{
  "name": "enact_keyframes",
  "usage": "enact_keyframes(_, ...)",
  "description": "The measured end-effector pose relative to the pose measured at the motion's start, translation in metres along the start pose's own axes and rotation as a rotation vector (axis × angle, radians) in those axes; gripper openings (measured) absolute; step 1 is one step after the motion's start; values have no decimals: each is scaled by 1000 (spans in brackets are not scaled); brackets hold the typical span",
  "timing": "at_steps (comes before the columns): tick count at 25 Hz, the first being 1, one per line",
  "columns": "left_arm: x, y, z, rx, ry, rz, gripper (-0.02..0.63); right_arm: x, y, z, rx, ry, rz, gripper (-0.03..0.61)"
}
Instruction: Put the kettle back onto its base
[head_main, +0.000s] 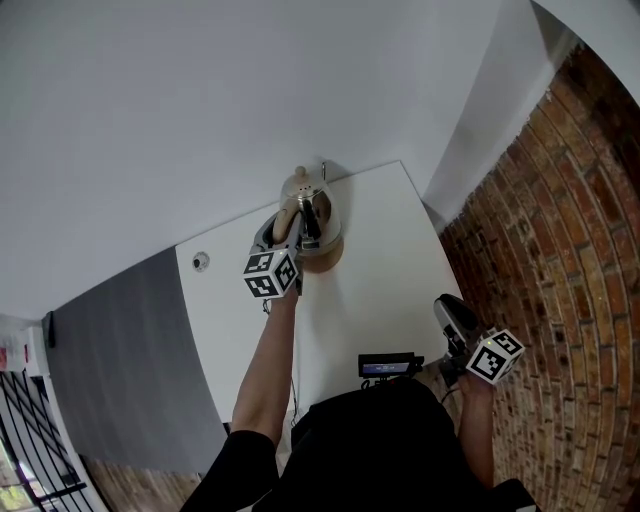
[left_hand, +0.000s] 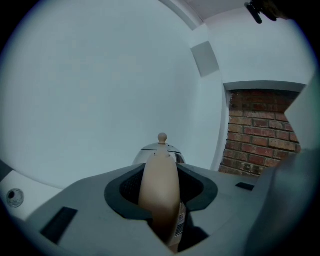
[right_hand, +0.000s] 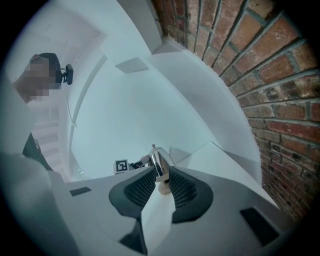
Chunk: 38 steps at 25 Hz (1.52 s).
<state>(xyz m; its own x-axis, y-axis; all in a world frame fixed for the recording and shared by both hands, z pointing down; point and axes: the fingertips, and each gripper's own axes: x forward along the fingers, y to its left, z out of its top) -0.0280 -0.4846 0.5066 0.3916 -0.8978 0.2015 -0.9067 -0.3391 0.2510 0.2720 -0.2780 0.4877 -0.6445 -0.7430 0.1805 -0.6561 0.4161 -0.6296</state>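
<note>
A shiny steel kettle (head_main: 312, 203) with a tan handle (head_main: 288, 217) stands at the far end of the white table (head_main: 380, 270), over its round tan base (head_main: 326, 256); whether it rests fully on the base I cannot tell. My left gripper (head_main: 291, 230) is shut on the handle. In the left gripper view the tan handle (left_hand: 160, 185) fills the gap between the jaws, with the lid knob (left_hand: 162, 137) behind it. My right gripper (head_main: 452, 316) hangs open by the table's near right edge, holding nothing. From the right gripper view the kettle (right_hand: 159, 163) shows far off.
A small black device with a lit screen (head_main: 388, 366) lies at the table's near edge. A round fitting (head_main: 201, 262) sits at the table's left side. A brick wall (head_main: 560, 250) runs along the right, and a white wall stands close behind the kettle.
</note>
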Motion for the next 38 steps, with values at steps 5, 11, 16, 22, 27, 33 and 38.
enact_keyframes(5,-11,-5,-9,21,-4,9,160,0,2,0,-2,0,8,86)
enact_keyframes(11,-25,-6,-30,56,13,12,161,-5,1,-3,1,-1,5,86)
enact_keyframes(16,-36,-4,-32,65,15,11,160,-5,3,-3,-1,-4,12,84)
enact_keyframes(22,-46,-13,-37,92,24,0,160,-3,8,-5,-6,0,29,84)
enact_keyframes(27,-55,-14,-42,87,23,8,160,-3,12,-5,-11,3,40,84)
enact_keyframes(33,-61,-14,-48,87,24,12,160,-5,11,-6,-12,6,42,84)
enact_keyframes(38,-66,-16,-52,102,30,8,160,-8,10,-6,-10,5,43,84)
